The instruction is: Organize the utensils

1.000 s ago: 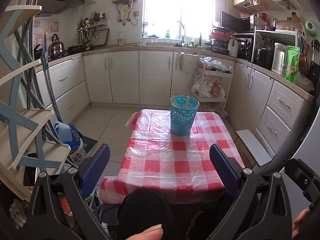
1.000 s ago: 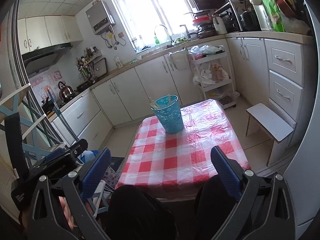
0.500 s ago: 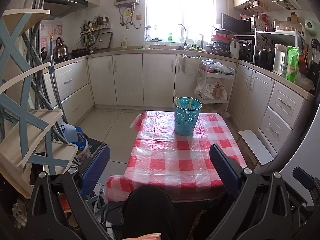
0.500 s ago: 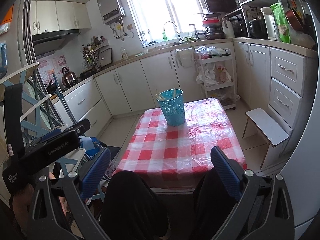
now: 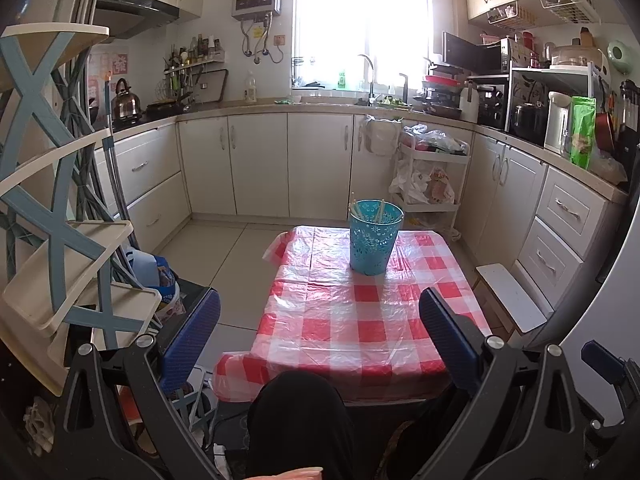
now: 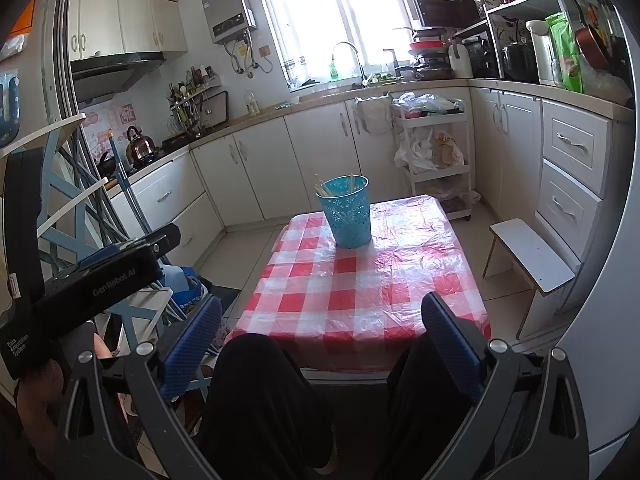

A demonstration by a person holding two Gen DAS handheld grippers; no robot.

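Observation:
A blue perforated holder (image 5: pixel 375 238) stands at the far end of the red-and-white checked table (image 5: pixel 360 320), with several chopsticks (image 5: pixel 356 210) sticking up inside it. It also shows in the right wrist view (image 6: pixel 347 212), chopsticks (image 6: pixel 322 189) inside. My left gripper (image 5: pixel 320 336) is open and empty, held well back over the person's lap, short of the table's near edge. My right gripper (image 6: pixel 322 340) is open and empty, also back over the lap. The left gripper body (image 6: pixel 100 280) shows at the left of the right wrist view.
The person's black-clad knees (image 6: pixel 260 392) sit at the table's near edge. A blue-and-cream folding rack (image 5: pixel 60 240) stands left. A small white stool (image 6: pixel 532 256) stands right of the table. White cabinets (image 5: pixel 260 164) and a cart with bags (image 5: pixel 432 176) line the back.
Both grippers have drawn back and up from the table; the holder looks smaller and farther. The jaws have stayed open and empty.

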